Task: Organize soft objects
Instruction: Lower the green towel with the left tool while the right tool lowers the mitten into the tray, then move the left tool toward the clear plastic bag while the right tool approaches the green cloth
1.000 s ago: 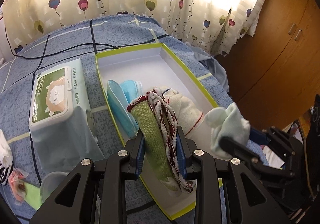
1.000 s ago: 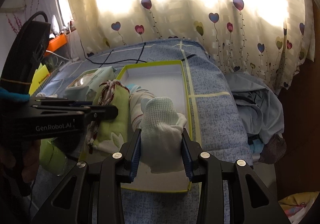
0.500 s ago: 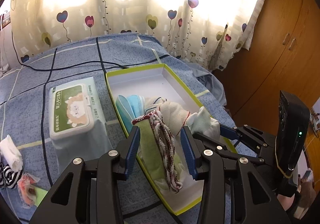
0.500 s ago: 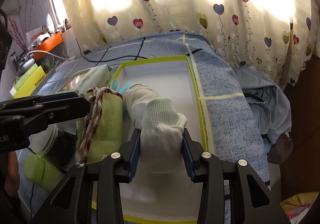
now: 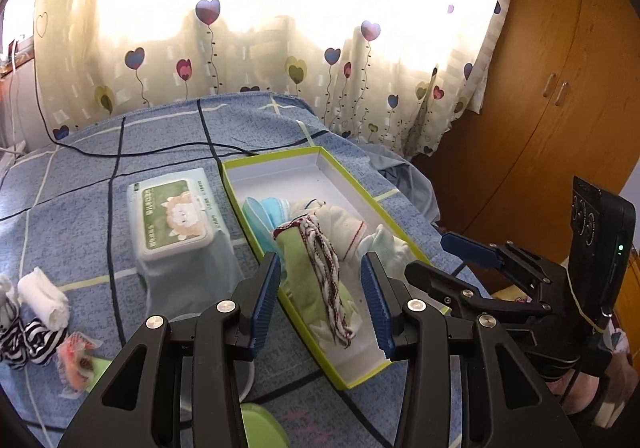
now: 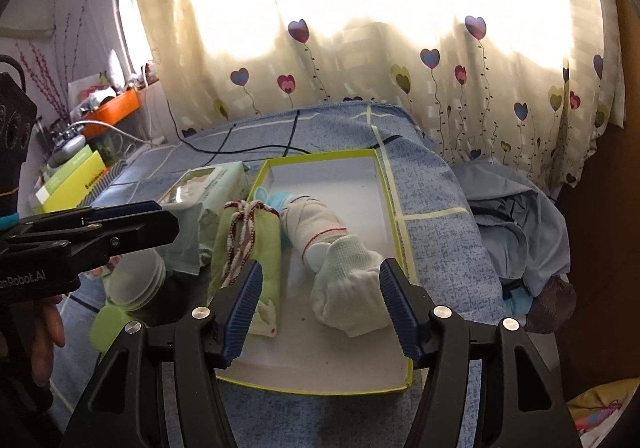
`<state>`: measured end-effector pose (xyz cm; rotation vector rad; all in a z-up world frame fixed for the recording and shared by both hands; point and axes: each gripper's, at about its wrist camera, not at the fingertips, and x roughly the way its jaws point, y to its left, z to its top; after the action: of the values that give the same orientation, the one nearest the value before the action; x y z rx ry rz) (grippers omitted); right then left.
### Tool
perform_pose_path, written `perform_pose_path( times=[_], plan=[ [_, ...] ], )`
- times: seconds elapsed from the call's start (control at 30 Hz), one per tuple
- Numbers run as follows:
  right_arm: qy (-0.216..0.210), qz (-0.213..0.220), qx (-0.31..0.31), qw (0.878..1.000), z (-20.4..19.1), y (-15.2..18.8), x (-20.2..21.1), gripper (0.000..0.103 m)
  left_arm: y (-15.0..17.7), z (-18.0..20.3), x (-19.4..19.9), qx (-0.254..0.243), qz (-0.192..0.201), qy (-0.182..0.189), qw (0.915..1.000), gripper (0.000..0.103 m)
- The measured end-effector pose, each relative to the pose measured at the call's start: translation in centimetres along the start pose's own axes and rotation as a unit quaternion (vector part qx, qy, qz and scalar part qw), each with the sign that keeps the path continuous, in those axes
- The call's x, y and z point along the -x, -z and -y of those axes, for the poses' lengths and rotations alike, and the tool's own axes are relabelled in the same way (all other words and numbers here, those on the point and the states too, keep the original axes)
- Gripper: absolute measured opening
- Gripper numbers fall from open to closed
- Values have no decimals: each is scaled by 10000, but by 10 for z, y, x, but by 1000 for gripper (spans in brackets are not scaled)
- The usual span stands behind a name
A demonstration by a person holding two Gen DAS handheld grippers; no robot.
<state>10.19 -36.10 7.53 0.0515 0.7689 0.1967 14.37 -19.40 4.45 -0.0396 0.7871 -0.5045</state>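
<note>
Your left gripper (image 5: 320, 302) has its jaws spread wide and nothing between the blue pads; it points forward and a little downward. Your right gripper (image 6: 320, 308) is spread just as wide, also gripping nothing. The two sit side by side, close together: from the left wrist view the right one juts in from the right edge, and from the right wrist view your left hand (image 6: 40, 332) shows beneath its handle.
</note>
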Motion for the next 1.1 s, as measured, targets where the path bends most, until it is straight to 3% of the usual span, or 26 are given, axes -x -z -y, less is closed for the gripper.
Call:
perform_pose_path(
  times=[0.6, 1.1],
  plan=[
    [-351, 126, 614, 9974, -77, 0, 30, 61, 30, -34, 67, 171, 380, -363, 9985, 43],
    [-592, 0, 866, 9945, -110, -5, 21, 61, 41, -62, 79, 398, 420, -628, 9963, 43]
  ],
)
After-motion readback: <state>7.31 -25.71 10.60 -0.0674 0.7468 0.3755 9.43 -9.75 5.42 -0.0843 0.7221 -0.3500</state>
